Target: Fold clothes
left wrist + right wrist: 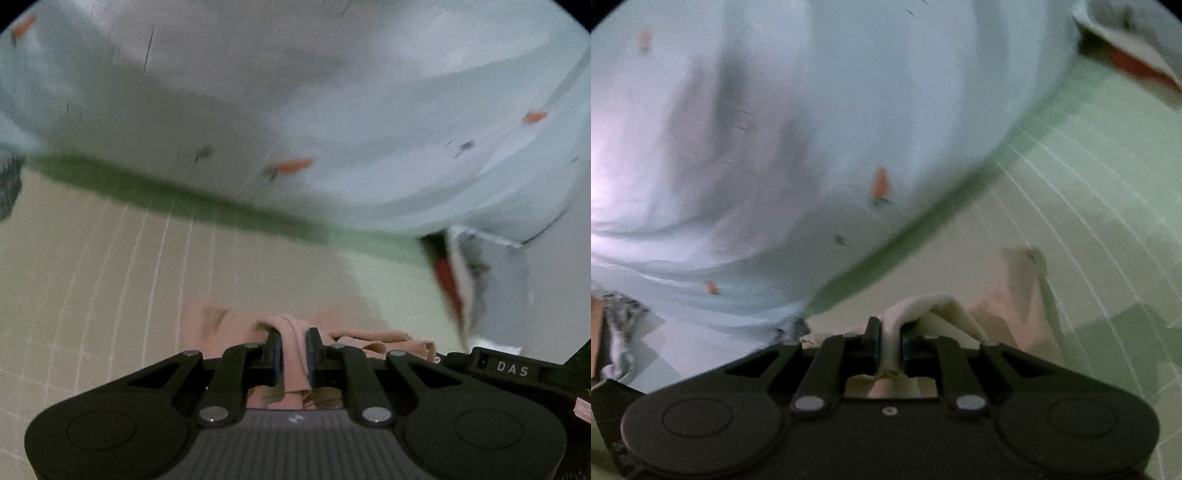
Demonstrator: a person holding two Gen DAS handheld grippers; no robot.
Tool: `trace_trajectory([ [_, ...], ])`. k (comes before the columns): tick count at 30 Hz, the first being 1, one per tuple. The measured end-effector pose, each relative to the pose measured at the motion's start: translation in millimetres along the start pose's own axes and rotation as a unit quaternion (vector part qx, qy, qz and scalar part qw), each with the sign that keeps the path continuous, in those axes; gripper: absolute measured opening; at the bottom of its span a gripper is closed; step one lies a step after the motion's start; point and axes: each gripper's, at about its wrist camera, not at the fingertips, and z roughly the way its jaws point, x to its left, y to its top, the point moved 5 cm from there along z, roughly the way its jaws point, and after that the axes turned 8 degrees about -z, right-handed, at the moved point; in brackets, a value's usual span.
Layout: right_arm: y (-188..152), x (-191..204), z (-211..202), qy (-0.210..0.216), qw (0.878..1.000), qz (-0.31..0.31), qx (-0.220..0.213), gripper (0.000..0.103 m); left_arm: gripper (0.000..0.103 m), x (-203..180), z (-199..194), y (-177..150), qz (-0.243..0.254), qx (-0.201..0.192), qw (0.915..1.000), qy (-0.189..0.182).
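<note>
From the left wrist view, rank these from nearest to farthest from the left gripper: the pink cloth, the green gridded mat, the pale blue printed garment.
1. pink cloth, clamped in the left gripper.
2. green gridded mat, just beyond and below, mostly to the left.
3. pale blue printed garment, spread across the top of the view.

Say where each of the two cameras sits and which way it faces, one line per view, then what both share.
Left wrist: sits on the left gripper, looking forward and down along its fingers, shut on a pinkish cloth, over the green gridded mat; only the gripper shows.
Right wrist: sits on the right gripper, looking down along fingers shut on a cream cloth; only the gripper shows.
Shared: the pale blue garment with orange marks and the mat.
</note>
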Motion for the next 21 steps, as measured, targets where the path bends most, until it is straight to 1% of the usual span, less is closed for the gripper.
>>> trace_trajectory([
  [3, -8.2, -18.4, 26.8, -0.03, 0.999, -0.004, 0.02, 0.012, 0.015, 10.3, 31.8, -6.7, -0.003, 0.032, 0.9993, 0.019],
  [5, -12.4, -27.0, 42.1, -0.046, 0.998, 0.002, 0.034, 0.012, 0.015, 18.8, 47.8, -10.9, -0.015, 0.051, 0.9981, 0.033],
  [7, -15.6, -33.5, 51.6, -0.055, 0.997, 0.001, 0.044, 0.012, 0.015, 29.9, 60.8, -15.2, -0.023, 0.064, 0.9968, 0.043],
  [10, -23.0, -40.0, 66.5, -0.077, 0.995, -0.024, 0.061, 0.012, 0.015, 47.6, 81.1, -22.9, -0.048, 0.091, 0.9931, 0.058],
  [11, -26.1, -43.8, 70.7, -0.079, 0.994, -0.019, 0.067, 0.012, 0.015, 52.1, 85.5, -24.5, -0.054, 0.095, 0.9921, 0.06],
  [13, -31.2, -50.9, 78.2, -0.081, 0.994, -0.006, 0.077, 0.012, 0.016, 58.1, 92.0, -27.0, -0.06, 0.1, 0.9912, 0.063],
  [16, -31.5, -56.0, 83.2, -0.075, 0.994, -0.005, 0.085, 0.013, 0.017, 61.4, 99.2, -29.2, -0.063, 0.102, 0.9907, 0.065],
  [18, -30.6, -56.4, 84.4, -0.072, 0.993, 0.013, 0.088, 0.014, 0.017, 59.7, 96.7, -26.9, -0.066, 0.099, 0.9906, 0.067],
  [20, -27.8, -54.8, 83.8, -0.073, 0.993, 0.014, 0.087, 0.015, 0.02, 57.4, 94.0, -24.1, -0.068, 0.096, 0.9907, 0.07],
  [21, -25.7, -53.4, 83.3, -0.074, 0.993, 0.014, 0.086, 0.016, 0.022, 53.1, 90.5, -20.3, -0.064, 0.088, 0.9917, 0.069],
])
